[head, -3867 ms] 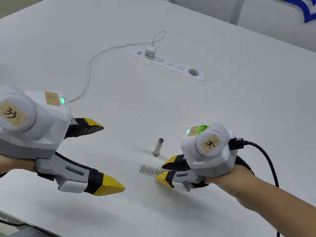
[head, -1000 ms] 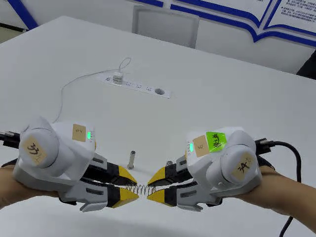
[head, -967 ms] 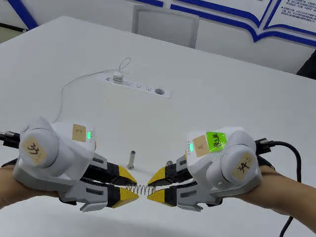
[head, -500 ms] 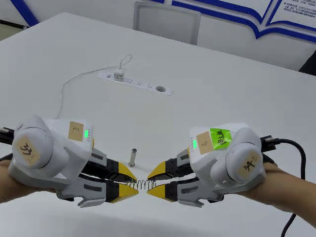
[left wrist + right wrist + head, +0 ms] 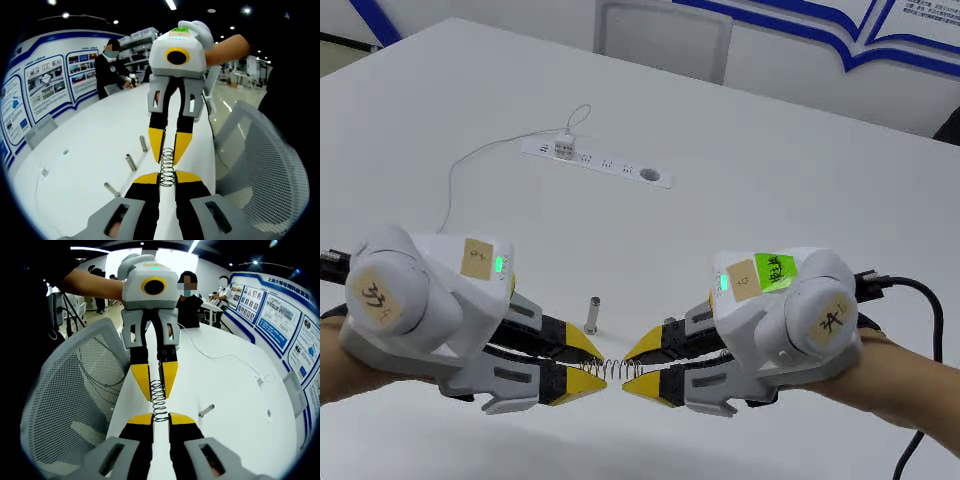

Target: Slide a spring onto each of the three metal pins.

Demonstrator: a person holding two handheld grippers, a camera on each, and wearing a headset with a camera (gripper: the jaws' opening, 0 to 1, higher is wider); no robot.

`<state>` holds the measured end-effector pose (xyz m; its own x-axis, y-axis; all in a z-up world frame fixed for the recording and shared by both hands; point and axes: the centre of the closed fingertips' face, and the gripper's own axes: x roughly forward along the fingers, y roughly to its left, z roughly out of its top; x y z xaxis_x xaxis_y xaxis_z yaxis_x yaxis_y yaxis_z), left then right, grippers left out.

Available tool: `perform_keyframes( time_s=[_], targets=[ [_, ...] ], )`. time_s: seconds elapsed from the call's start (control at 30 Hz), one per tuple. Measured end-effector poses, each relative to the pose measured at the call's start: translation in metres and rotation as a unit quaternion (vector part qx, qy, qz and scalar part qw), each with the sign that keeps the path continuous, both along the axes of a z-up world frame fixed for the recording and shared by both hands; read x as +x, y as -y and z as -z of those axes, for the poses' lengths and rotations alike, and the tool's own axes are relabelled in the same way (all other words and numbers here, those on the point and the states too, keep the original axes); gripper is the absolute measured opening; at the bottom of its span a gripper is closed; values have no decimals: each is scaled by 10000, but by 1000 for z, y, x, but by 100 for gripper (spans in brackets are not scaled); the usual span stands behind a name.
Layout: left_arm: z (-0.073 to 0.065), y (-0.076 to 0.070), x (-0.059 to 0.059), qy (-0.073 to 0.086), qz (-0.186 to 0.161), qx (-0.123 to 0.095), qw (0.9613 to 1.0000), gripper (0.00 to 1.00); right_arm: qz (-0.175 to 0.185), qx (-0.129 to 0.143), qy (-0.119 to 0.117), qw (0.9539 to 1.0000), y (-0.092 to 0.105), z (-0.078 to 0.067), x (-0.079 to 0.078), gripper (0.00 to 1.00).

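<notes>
Steel coil: the spring (image 5: 611,368) is held in the air above the white table (image 5: 750,190), one end in each gripper.
Left gripper (image 5: 601,372): the yellow tips are pressed onto the spring's left end.
Right gripper (image 5: 627,372): the tips are closed on the spring's right end, facing the left gripper nose to nose.
Spring axis: it is laid level, from one gripper across to the other.
Pin (image 5: 592,314): it is seen just beyond the spring, towards its left end, and appears to stand upright on the table.
Other pins: in the left gripper view a row of three pins (image 5: 130,162) is seen to the left of the spring.
Key relation: the spring's axis is judged crosswise to the pin's, so an end must be freed and tipped down over the pin; the left gripper is judged the nearer.
Writing: "33" can be read on the left gripper's round tan sticker; the green and tan stickers on the right gripper are handwritten but cannot be made out.
</notes>
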<state>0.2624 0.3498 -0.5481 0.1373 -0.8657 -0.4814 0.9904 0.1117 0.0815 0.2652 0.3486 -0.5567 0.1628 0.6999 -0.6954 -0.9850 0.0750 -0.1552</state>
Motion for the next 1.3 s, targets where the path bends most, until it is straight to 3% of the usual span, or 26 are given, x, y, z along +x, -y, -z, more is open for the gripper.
perform_keyframes(
  time_s=[0.23, 0.47, 0.77, 0.97, 1.3],
  targets=[
    [1, 0, 1, 47, 14, 35, 10000, 10, 66, 203, -176, 9996, -2, -8, -1, 10],
    [1, -2, 2, 99, 7, 65, 9999, 10, -25, 321, -144, 9994, -7, -17, -2, 10],
    [3, -5, 4, 144, -24, 120, 9998, 10, -61, 664, -241, 9975, -20, -32, -4, 10],
    [3, -5, 4, 135, -64, 83, 9999, 10, -37, 882, -332, 9955, -29, -39, -4, 10],
    [4, -5, 7, 86, -156, -47, 9998, 10, 29, 982, -416, 9943, -38, -41, 0, 10]
  ],
)
